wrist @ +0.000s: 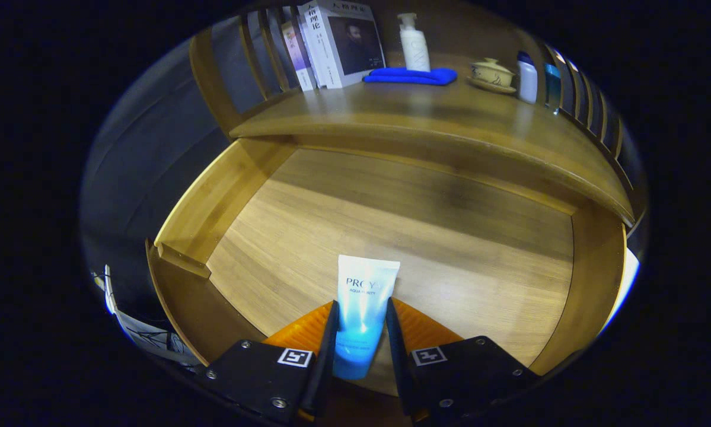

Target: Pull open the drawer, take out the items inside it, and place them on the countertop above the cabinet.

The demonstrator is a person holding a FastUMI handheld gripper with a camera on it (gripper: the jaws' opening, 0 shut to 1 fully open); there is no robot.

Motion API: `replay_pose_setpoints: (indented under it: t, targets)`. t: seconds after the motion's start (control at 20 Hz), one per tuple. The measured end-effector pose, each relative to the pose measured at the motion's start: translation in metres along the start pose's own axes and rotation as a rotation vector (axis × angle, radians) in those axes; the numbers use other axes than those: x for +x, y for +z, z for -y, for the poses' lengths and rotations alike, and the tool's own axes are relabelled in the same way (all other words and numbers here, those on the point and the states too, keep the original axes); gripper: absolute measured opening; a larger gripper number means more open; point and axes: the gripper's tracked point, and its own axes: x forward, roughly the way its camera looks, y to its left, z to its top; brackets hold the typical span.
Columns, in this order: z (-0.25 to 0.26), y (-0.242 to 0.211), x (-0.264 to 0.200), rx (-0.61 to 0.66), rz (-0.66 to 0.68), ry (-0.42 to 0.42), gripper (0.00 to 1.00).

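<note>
1 blue tube [364, 308] sits low in the middle of the frame, inside the open drawer [426, 237]. The gripper [360, 323] squeezes it with both fingers. Up top, the table [391, 112] holds 3 bottles.

Print on four things, and I'm seeing it from the claw camera

The tube [364, 290] carries a brand word in capitals with a smaller line beneath, and my claw [361, 303] has both fingers pressed against the tube's sides. Up on the counter [391, 115], the books [337, 44] show large characters down spine and cover beside a portrait, too small for me to make out. The pump bottle [415, 47] has faint upright lettering I can't resolve. Square coded markers [295, 357] sit on the claw's two blocks, patterns rather than words.
</note>
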Motion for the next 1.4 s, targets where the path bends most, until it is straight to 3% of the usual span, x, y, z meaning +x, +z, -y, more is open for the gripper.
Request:
replay_pose_setpoints:
  t: [0.8, 1.4]
  targets:
    - [-0.002, 0.088, -0.078, -0.064, 0.388, -0.032, 0.46]
    - [0.033, 0.178, -0.078, 0.100, 0.486, -0.104, 0.46]
